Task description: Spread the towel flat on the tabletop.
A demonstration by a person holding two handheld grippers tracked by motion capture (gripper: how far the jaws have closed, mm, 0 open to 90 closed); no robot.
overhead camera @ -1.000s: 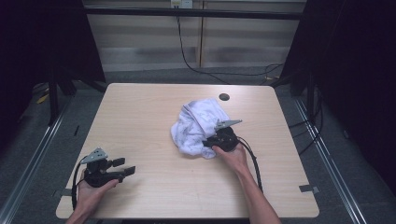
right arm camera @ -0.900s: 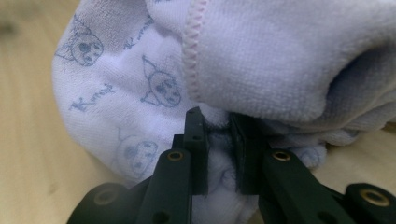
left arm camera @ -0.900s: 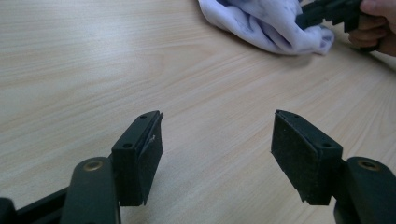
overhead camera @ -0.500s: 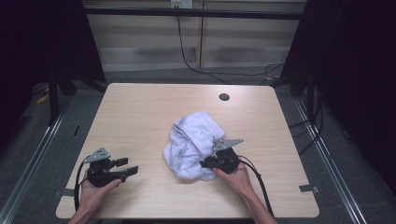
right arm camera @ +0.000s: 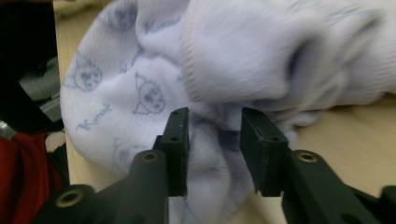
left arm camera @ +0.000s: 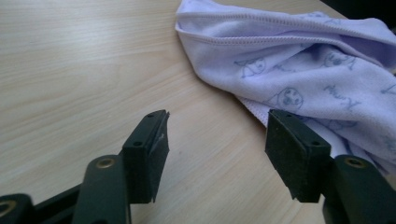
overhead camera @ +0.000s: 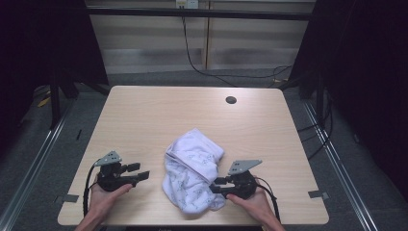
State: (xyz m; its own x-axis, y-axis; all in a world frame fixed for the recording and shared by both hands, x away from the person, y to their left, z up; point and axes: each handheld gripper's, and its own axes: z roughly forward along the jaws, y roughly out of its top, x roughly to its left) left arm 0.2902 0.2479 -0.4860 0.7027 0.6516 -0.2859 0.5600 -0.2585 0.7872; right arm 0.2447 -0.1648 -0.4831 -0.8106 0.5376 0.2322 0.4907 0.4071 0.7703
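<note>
A crumpled white cloth (overhead camera: pixel 192 173) printed with small blue cartoon faces lies on the wooden table (overhead camera: pixel 144 120) near its front edge. My right gripper (overhead camera: pixel 215 185) sits at the cloth's right front side, shut on a thick fold of the cloth (right arm camera: pixel 154 84), which fills the gap between its jaws (right arm camera: pixel 215 121). My left gripper (overhead camera: pixel 139 172) rests to the left of the cloth, open, its jaws pointing at the cloth's hemmed edge (left arm camera: pixel 317 70). There is bare wood between its fingertips (left arm camera: pixel 217 126), and one jaw is close to the hem.
A dark round cable hole (overhead camera: pixel 231 100) is set in the table's back right area. Black cables (overhead camera: pixel 192 57) hang behind the table's far edge. Dark floor and metal rails (overhead camera: pixel 43 144) flank both sides.
My right gripper has pulled the cloth from the table's middle right toward the front edge and a little left. The left gripper has stayed put.
</note>
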